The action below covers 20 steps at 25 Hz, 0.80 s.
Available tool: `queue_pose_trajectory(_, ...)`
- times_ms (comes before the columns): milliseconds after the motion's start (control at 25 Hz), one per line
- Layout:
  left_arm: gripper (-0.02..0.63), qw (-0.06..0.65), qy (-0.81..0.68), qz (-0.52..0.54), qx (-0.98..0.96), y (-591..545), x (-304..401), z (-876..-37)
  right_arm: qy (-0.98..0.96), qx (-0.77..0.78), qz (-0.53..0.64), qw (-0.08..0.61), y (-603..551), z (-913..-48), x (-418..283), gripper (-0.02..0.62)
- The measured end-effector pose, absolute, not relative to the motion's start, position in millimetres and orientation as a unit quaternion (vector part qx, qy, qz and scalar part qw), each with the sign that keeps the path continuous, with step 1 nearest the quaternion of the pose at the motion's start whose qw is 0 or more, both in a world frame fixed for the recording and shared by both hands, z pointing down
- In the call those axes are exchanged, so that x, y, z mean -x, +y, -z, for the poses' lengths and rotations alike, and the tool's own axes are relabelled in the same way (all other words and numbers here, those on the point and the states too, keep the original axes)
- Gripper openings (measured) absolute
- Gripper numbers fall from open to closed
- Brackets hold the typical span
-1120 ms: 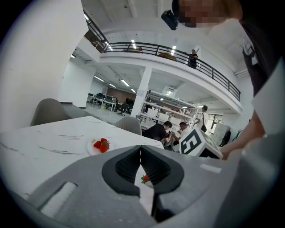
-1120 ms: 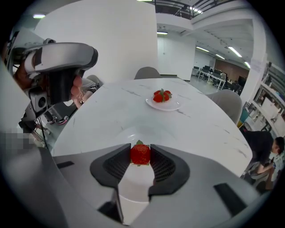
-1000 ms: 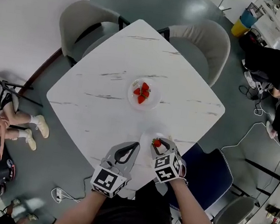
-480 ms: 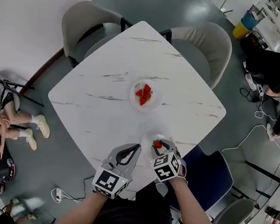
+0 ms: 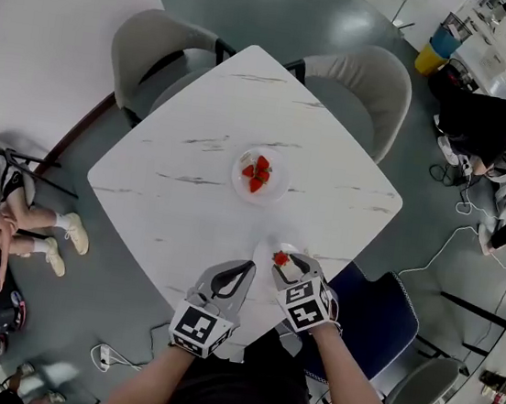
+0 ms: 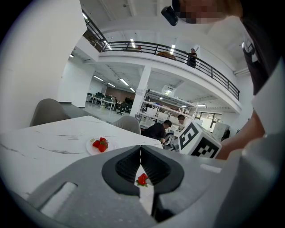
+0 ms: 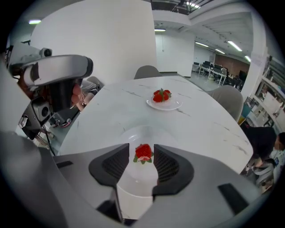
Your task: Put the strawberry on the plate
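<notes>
A red strawberry (image 7: 143,152) lies on the near white plate (image 7: 141,131), between the jaws of my right gripper (image 7: 144,156). Those jaws are opening, and a narrow gap shows beside the berry. In the head view the strawberry (image 5: 280,258) and right gripper (image 5: 289,264) sit over the near plate (image 5: 266,246) at the table's front edge. My left gripper (image 5: 244,267) hovers just to its left, shut and holding nothing. In the left gripper view, the strawberry (image 6: 142,179) shows through the gap below the closed tips of the left gripper (image 6: 141,148).
A second plate (image 5: 241,181) in the middle of the white marble table (image 5: 187,142) holds several strawberries (image 5: 255,171). Two grey chairs (image 5: 154,40) stand at the far sides and a blue chair (image 5: 372,314) at the right. People sit on the left and far right.
The right gripper has stayed over the near plate with the strawberry, and its jaws look slightly wider. The left gripper has barely moved.
</notes>
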<state>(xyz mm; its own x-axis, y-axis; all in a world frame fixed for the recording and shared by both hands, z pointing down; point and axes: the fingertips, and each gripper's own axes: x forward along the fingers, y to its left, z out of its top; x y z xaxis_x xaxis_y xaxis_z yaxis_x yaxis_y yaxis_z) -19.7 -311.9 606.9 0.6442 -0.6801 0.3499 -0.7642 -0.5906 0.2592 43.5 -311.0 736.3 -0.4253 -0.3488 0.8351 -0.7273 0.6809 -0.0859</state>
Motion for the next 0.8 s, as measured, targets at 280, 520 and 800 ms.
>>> queue_pose_trajectory(280,0.009,0.193,-0.390,-0.103,-0.895,-301,12,-590,-0.824,-0.373,-0.246,0.348,-306,-686,-47,0.158)
queue_pose_trajectory(520,0.009,0.201,-0.381,-0.094,-0.898,-287,13,-564,-0.837,-0.400,-0.263,0.264,-291,-634,-34,0.131)
queue_pose_trajectory(800,0.009,0.194,-0.368,-0.074,-0.906,-273,14,-521,-0.842,-0.439,-0.255,0.183,-282,-576,-26,0.071)
